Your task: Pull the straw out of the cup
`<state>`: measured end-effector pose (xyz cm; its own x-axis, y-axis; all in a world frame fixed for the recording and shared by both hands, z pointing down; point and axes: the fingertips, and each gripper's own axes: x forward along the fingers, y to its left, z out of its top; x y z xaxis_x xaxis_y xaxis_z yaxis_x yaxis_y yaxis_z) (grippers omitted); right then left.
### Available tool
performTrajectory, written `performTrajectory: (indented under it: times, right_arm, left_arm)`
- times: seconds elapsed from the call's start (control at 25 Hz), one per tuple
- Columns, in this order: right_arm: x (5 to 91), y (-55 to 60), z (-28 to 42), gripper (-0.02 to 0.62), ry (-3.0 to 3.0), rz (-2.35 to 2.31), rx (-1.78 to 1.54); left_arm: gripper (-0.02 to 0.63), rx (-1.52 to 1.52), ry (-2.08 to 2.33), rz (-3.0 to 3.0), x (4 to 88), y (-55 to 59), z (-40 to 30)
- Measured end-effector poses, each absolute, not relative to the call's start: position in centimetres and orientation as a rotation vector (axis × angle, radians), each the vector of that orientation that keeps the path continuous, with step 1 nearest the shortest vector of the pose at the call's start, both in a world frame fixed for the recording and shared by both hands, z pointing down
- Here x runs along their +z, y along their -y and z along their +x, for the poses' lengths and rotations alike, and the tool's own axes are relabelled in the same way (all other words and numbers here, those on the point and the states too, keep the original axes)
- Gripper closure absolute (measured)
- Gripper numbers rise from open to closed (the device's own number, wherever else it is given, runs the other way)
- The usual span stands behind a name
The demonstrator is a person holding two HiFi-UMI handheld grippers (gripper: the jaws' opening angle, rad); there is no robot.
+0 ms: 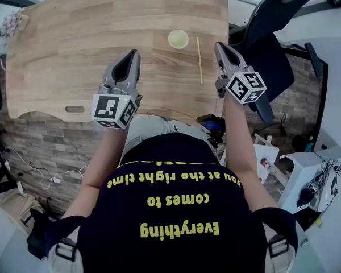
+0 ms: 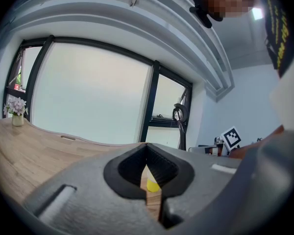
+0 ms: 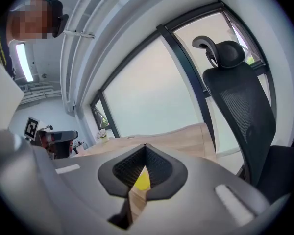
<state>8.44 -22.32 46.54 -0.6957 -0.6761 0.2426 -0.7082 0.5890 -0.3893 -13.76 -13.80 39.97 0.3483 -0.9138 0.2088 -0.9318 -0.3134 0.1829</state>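
Observation:
A small yellow cup [image 1: 178,38] stands upright on the wooden table [image 1: 74,50], with nothing in it that I can see. A thin pale straw [image 1: 199,60] lies flat on the table just right of the cup, apart from it. My left gripper [image 1: 136,53] hovers near the table's front edge, left of the cup, jaws shut and empty. My right gripper [image 1: 218,45] is raised to the right of the straw, also shut on nothing. Through the slit under each pair of jaws the cup shows as a yellow patch [image 2: 152,184] [image 3: 142,180].
A black mesh office chair [image 1: 273,56] [image 3: 240,102] stands close to the table's right edge. A small vase of flowers [image 1: 12,21] [image 2: 17,112] sits at the far left corner. Large windows lie beyond the table. Cables and gear clutter the floor at the right.

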Motion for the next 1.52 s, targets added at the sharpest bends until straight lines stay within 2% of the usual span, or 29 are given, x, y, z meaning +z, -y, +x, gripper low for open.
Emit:
performTrajectory:
  times: [0.2,0.8,1.52]
  right_arm:
    - [43.0,21.9,9.5,0.589,2.81,1.262,0.552]
    - [35.8,19.1,10.5,0.589,2.939,1.297,0.353]
    - [33.6,17.5,13.4,0.589,2.971,1.416,0.393]
  left_arm:
    - [0.606,0.078,1.66,2.356,39.1,13.4,-13.4]
    - [0.606,0.028,1.719,2.366,36.9,11.7,-13.2]
    - [0.606,0.026,1.775,2.314,37.0,10.6,-14.6]
